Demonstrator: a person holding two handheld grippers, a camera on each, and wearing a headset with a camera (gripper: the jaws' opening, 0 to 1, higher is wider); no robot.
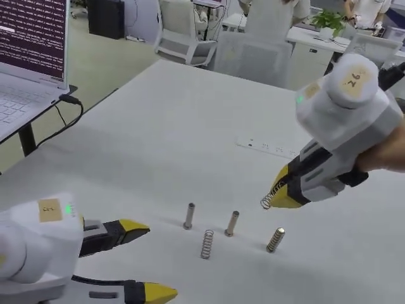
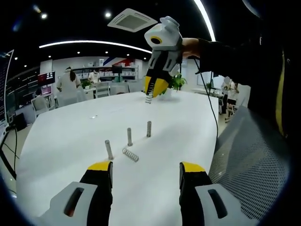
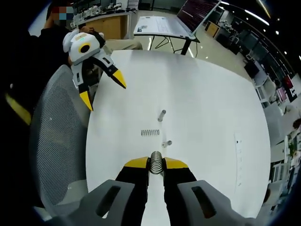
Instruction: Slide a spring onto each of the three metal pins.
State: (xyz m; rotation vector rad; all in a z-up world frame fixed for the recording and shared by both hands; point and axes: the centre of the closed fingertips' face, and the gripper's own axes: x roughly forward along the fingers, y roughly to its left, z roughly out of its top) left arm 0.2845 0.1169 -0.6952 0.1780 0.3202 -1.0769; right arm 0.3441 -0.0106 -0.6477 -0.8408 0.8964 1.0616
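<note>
One spring dangles from the right claw, pinched between its yellow tips, up in the air just above the right end of the pin row. Below it, the rightmost pin wears a spring along its shaft. The middle pin and the left pin stand upright and bare. A loose spring lies flat on the white counter, just on the near side of those two, touching neither. The left claw hovers low at the near left, jaws spread wide, nothing between them, well apart from the pins. A laptop stands open at the far left.
</note>
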